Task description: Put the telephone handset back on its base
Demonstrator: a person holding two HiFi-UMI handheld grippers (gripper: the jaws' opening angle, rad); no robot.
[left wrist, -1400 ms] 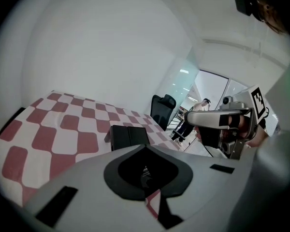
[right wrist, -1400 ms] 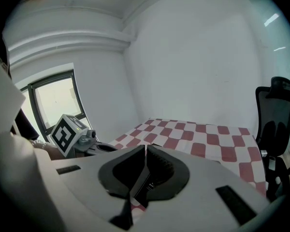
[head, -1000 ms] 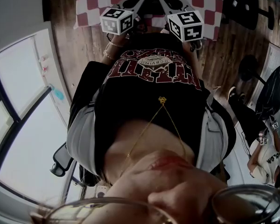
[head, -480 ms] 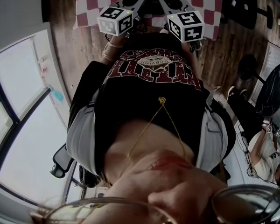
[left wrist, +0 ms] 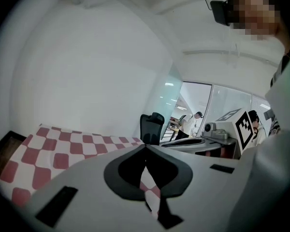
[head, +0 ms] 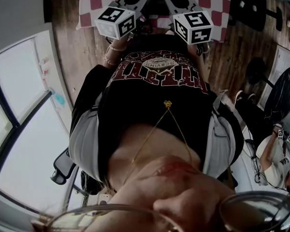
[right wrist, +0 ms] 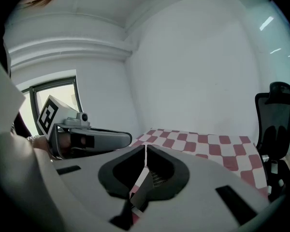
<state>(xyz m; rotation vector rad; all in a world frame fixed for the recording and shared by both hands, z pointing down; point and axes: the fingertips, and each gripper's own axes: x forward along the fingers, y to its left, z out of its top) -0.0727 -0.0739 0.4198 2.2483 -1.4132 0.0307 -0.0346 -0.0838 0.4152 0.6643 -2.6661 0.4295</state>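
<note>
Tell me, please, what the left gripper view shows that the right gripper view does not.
Only the left gripper view: the right gripper, and a person standing in the far background. Only the right gripper view: the left gripper and a window behind it. Both: the red-and-white checked cloth, a black office chair, and that view's own jaws, shut with nothing between them.

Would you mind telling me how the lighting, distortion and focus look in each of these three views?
Head view: strong fisheye bend, dim overall, the white panes washed out, the glasses at the bottom blurred. Left gripper view: dark vignette at the corners, the left gripper close and soft. Right gripper view: round vignette, glare streaks on the glass wall.
</note>
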